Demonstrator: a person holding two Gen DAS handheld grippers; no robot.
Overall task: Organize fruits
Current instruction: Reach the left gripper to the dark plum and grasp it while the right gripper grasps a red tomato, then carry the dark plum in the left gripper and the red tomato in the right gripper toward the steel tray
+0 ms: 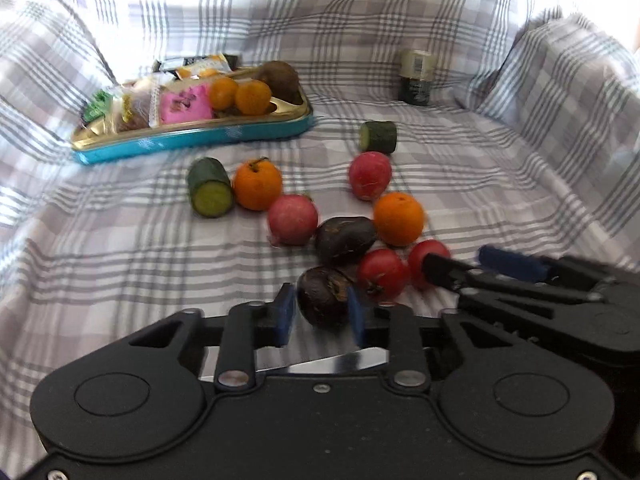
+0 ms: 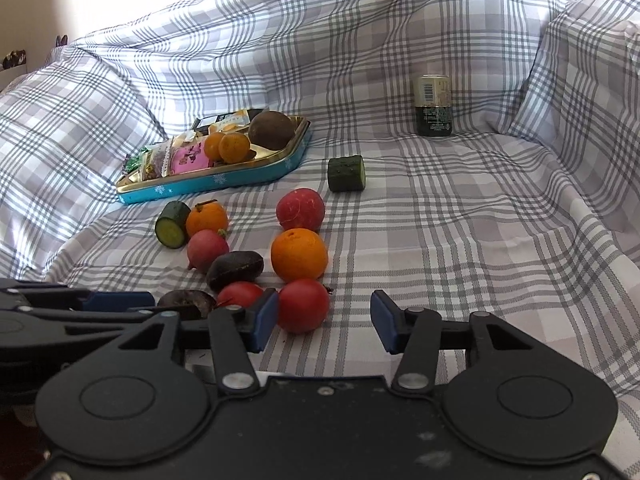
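Nearest, the left tongs (image 1: 322,312) sit clamped on a dark purple fruit (image 1: 324,296), while the right tongs (image 2: 324,322) stand apart around a red tomato (image 2: 303,305), one pad touching it. Beyond lie another tomato (image 2: 240,294), oranges and cucumber pieces on the checked bedsheet (image 2: 460,220). Farthest left, a blue tin tray (image 2: 224,184) holds snacks and fruit.
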